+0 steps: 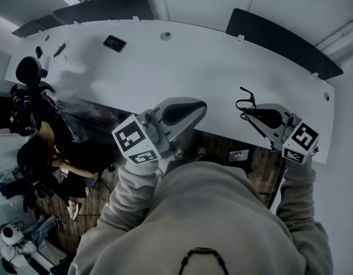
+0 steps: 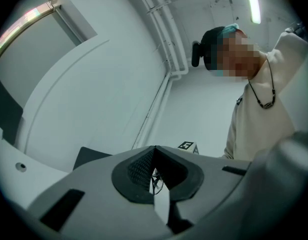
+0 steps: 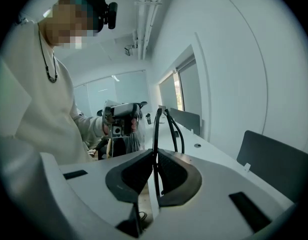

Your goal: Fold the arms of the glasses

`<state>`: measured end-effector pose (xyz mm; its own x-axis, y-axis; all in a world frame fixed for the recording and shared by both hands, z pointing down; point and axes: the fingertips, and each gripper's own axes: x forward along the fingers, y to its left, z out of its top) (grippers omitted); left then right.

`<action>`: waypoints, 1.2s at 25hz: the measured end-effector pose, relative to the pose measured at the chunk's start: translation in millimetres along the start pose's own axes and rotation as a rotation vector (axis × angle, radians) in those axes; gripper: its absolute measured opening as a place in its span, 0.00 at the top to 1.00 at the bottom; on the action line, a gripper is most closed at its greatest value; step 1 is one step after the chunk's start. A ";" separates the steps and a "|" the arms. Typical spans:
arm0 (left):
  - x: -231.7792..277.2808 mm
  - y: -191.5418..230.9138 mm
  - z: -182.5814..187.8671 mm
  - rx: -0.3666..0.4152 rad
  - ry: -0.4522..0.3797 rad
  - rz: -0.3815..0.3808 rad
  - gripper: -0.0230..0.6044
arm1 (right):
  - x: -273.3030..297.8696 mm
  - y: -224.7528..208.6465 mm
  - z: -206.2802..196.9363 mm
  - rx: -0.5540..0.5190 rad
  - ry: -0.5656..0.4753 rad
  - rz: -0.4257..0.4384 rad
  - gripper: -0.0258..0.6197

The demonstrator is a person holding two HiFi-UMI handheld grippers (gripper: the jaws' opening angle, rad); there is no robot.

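Glasses (image 3: 156, 134) are clamped in the right hand-held gripper (image 3: 155, 154); the left hand-held gripper (image 2: 155, 151) is clenched empty; arms are judged not yet folded.

sweatshirt (image 1: 222, 222): cream; left gripper (image 1: 203, 104), right gripper (image 1: 246, 113): grey, black fingers (image 3: 128, 176)

Smooth matt table (image 1: 211, 56); glossy plastic glasses (image 3: 156, 134)

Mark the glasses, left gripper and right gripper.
glasses (image 3: 156, 126), right gripper view, frame just above the jaws.
left gripper (image 2: 155, 148), left gripper view, where the shut jaw tips meet.
right gripper (image 3: 155, 153), right gripper view, between jaw tips clamping the glasses.
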<state>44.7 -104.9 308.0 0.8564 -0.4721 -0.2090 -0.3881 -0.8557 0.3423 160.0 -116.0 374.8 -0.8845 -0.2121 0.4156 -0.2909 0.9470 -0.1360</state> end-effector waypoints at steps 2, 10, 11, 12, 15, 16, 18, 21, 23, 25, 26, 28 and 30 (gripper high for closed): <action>-5.4 -1.3 -1.8 -0.003 0.005 0.013 0.95 | 10.7 -7.0 -12.0 -0.004 0.038 0.003 0.88; -42.6 4.3 4.0 -0.004 -0.008 0.107 0.95 | 53.0 -33.0 -83.2 -0.017 0.250 -0.013 0.88; -46.4 4.4 3.9 -0.004 -0.009 0.118 0.95 | 57.2 -36.5 -93.2 -0.020 0.276 -0.018 0.88; -50.0 4.7 3.5 -0.005 -0.010 0.129 0.95 | 61.2 -40.2 -103.6 -0.024 0.305 -0.024 0.88; -60.0 5.4 2.8 -0.010 -0.010 0.157 0.95 | 72.4 -49.8 -134.7 -0.041 0.396 -0.038 0.88; -62.8 5.3 2.8 -0.011 -0.009 0.165 0.95 | 75.9 -52.3 -143.8 -0.044 0.421 -0.039 0.88; -68.0 5.3 2.9 -0.016 -0.008 0.176 0.95 | 82.6 -56.9 -158.7 -0.042 0.453 -0.038 0.88; -78.1 6.9 4.0 -0.037 -0.023 0.190 0.95 | 92.0 -63.0 -177.9 -0.039 0.495 -0.036 0.88; -84.5 8.7 3.2 -0.040 -0.021 0.207 0.95 | 97.4 -66.8 -190.3 -0.047 0.528 -0.036 0.88; -88.3 10.2 0.8 -0.038 -0.010 0.223 0.95 | 101.3 -69.7 -200.0 -0.046 0.550 -0.032 0.88; -89.6 10.6 -0.1 -0.038 -0.007 0.230 0.95 | 103.0 -70.6 -203.6 -0.041 0.555 -0.027 0.88; -92.9 11.4 -1.3 -0.039 -0.004 0.242 0.95 | 107.5 -71.7 -210.0 -0.033 0.566 -0.016 0.88; -97.0 12.0 -2.4 -0.041 -0.002 0.252 0.95 | 113.3 -73.0 -217.0 -0.034 0.586 -0.008 0.88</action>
<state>-42.2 -69.0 334.5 0.7337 -0.6698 -0.1143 -0.5750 -0.7016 0.4209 160.2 -156.8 627.0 -0.5306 -0.0594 0.8456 -0.2762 0.9552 -0.1062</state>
